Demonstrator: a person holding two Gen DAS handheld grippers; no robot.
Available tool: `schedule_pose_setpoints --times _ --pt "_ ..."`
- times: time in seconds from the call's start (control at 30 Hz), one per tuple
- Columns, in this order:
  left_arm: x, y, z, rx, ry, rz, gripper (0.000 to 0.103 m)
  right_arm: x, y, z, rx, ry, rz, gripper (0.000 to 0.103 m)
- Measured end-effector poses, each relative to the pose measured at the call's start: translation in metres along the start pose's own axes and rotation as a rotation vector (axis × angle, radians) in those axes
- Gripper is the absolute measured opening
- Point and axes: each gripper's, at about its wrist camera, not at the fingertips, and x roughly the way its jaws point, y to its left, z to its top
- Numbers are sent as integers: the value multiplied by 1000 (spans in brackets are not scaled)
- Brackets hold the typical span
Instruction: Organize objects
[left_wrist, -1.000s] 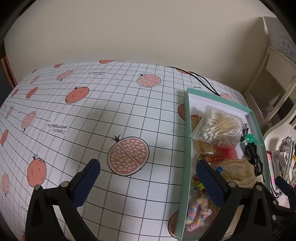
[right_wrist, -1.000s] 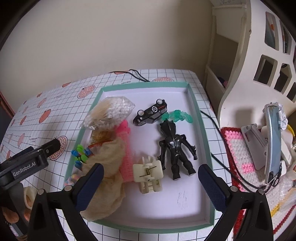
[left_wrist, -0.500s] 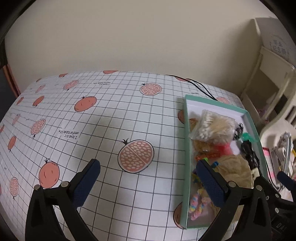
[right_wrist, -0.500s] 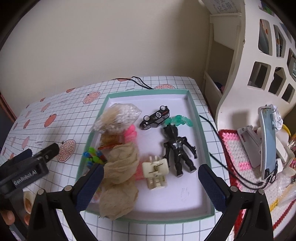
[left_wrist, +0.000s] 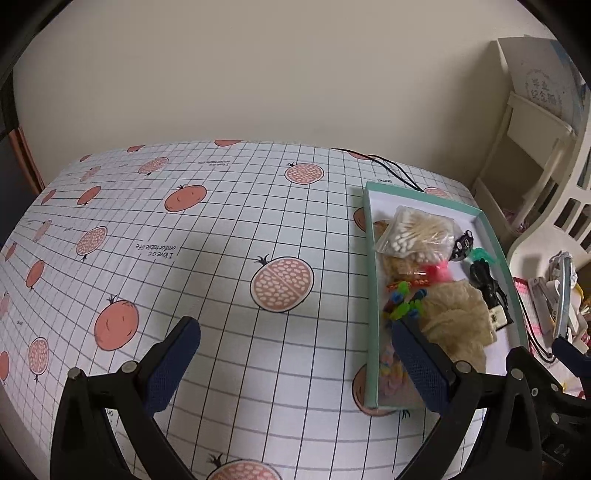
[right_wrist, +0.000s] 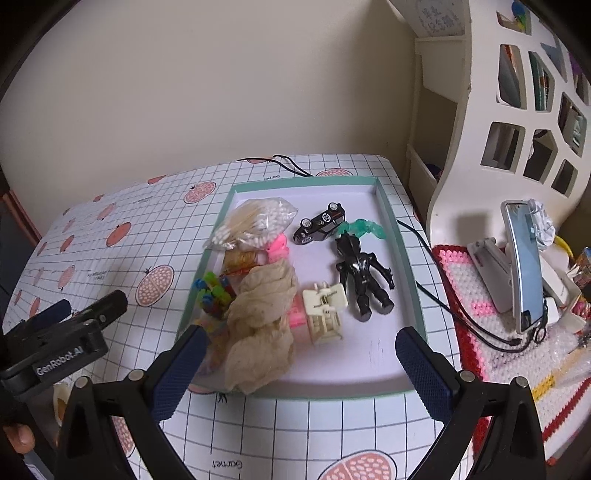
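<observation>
While the left wrist view is mostly pomegranate-print tablecloth (left_wrist: 221, 236), the left gripper (left_wrist: 295, 354) sits low in the frame with its jaws spread wide and nothing between them. Off to the right of the frame is the teal-rimmed tray (left_wrist: 371, 295), and the right-hand fingertip overlaps its near left corner in the picture. Inside you can make out a bag of cotton swabs (left_wrist: 417, 236) toward the far end, a beige crumpled cloth (left_wrist: 458, 317) nearer, and some colourful plastic clips (left_wrist: 404, 301) just left of the cloth.

Right wrist view now: the right gripper (right_wrist: 297, 363) is also wide open and empty, hovering over the tray's (right_wrist: 332, 389) near edge. Everything's in the tray: swab bag (right_wrist: 255, 221) upper left, black toy car (right_wrist: 321, 223) flipped on its roof beside it, black action figure (right_wrist: 364, 275) lying flat right of centre, a cream toy piece (right_wrist: 325, 306) touching the cloth (right_wrist: 262, 325). A phone on a stand (right_wrist: 524, 262) is on the crochet mat (right_wrist: 461, 280) at the right.
</observation>
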Motion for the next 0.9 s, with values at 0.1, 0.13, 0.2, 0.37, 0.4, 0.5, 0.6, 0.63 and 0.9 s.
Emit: schedule_pose_setpoints --times 0.1,0.13,0.2,0.37,0.4,0.5,0.6,0.63,0.9 --pt "-9 3 -6 -1 -5 -4 103 -4 -3 -4 15 1 5 103" --pt "-11 4 -8 -2 -6 -7 103 -5 -4 -6 19 0 5 103" --pt "-16 6 -12 -10 -10 -11 103 -8 -4 -10 21 -1 3 103" --pt "-21 12 -25 -33 -5 -32 103 -11 1 -20 2 6 -11 103" --pt "-21 13 -29 -33 -2 -31 103 -12 2 -22 -3 7 -13 103" --pt "-23 13 -39 -33 0 -30 103 -14 7 -29 -14 7 -10 103" --pt "-25 13 -48 -36 5 -41 103 -19 13 -36 -34 -2 -11 103" --pt "-27 14 -51 -34 1 -39 103 -20 14 -38 -40 -8 -15 103" --pt "-41 19 -67 -21 -41 -10 103 -26 18 -59 -45 -32 -13 103"
